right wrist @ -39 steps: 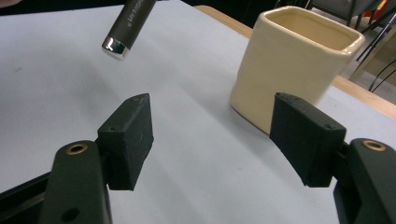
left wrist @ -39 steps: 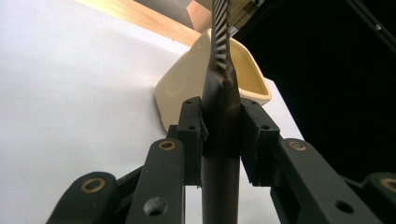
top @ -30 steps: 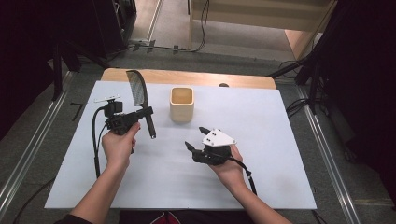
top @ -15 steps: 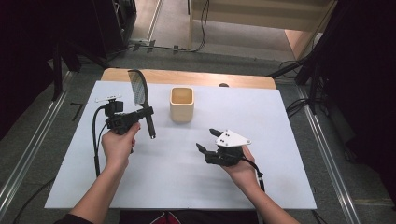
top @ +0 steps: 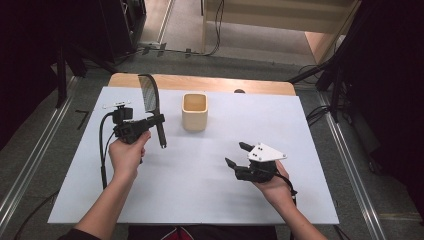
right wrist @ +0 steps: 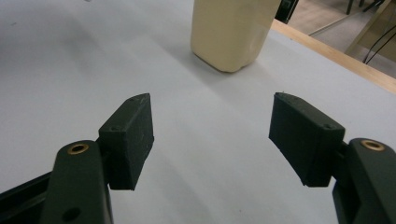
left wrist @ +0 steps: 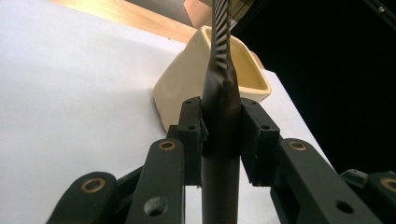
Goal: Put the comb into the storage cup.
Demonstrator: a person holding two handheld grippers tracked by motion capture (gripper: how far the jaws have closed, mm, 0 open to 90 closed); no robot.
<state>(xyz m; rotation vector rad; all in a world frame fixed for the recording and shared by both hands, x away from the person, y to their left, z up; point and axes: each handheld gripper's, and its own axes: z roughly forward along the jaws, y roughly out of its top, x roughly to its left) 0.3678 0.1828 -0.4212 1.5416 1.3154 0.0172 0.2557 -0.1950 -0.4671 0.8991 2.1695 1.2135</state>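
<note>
Two risks stand out. First, the comb (top: 149,97) is pinched only at its handle by the left gripper (top: 156,119), with the long toothed part standing well above the jaws; judged from that, a bump of the teeth or the handle end against the cup (top: 194,111) rim could pivot it between the pads (left wrist: 192,135) or drop it onto the table (top: 200,200). Second, the cup stands free, just beyond and to one side of the left jaws, so a sideways knock from the comb would likely tip or slide it, since nothing steadies it. Left jaws: closed tight on the dark comb handle, a pad pressing each side, as the left gripper view shows; handle runs down through the jaws, teeth rise above them, in front of the cup's mouth. Right gripper (top: 238,154): jaws spread wide, nothing between them, pads clear of the table sheet, holding and touching nothing. In the right gripper view the cup (right wrist: 233,32) sits ahead of the open jaws, well apart, roughly on their centre line. Comb not yet over the cup opening.
</note>
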